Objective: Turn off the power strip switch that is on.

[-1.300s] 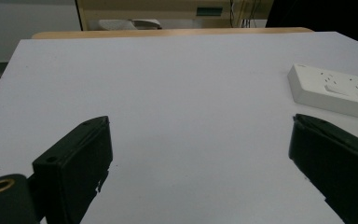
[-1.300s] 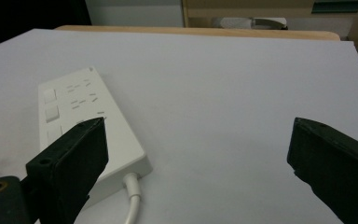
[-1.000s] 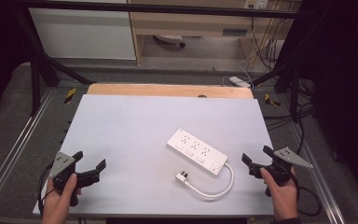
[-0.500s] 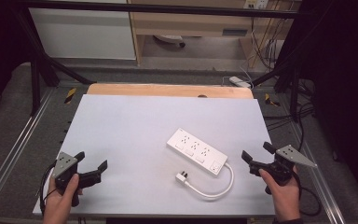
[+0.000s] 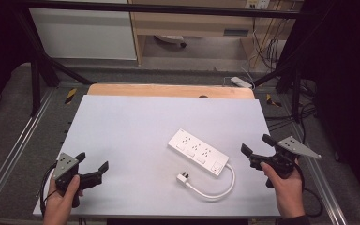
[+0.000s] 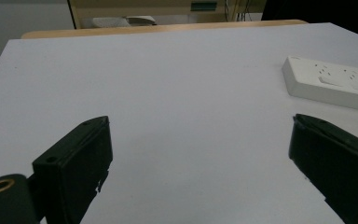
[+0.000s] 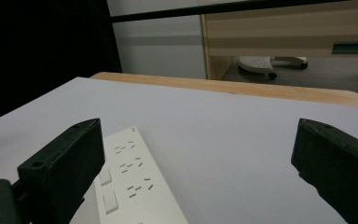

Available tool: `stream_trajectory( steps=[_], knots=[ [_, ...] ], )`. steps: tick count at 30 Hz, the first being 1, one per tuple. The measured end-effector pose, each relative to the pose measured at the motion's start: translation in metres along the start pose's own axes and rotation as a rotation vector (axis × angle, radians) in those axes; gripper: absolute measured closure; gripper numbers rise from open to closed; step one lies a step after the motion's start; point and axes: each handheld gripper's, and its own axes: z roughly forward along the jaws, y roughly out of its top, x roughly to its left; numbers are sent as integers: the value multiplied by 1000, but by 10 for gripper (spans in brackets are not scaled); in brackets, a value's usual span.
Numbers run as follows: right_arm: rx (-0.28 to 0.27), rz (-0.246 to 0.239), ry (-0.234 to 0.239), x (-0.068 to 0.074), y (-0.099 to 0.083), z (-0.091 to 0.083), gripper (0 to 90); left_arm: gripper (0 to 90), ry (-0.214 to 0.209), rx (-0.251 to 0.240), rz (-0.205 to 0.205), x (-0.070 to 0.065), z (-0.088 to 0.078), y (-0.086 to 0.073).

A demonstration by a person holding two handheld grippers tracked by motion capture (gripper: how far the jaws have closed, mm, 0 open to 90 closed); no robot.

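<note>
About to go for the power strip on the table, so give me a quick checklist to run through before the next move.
1. Right hand-held gripper open: ok.
2. Left hand-held gripper open: ok.
3. Both empty, apart from the power strip: ok.
4. Strip lies flat on the table, sockets up: ok.
5. Plug lies loose, its cord curling back to the strip: ok.
6. Switch positions: cannot tell.
</note>
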Motion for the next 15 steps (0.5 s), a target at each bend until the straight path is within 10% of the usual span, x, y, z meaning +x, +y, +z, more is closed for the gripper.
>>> stream_trajectory(
  steps=[15],
  knots=[
    [-5, -39, 41, 15, 25, 12, 27, 62, -2, 5, 5, -1, 0, 0]
  ],
)
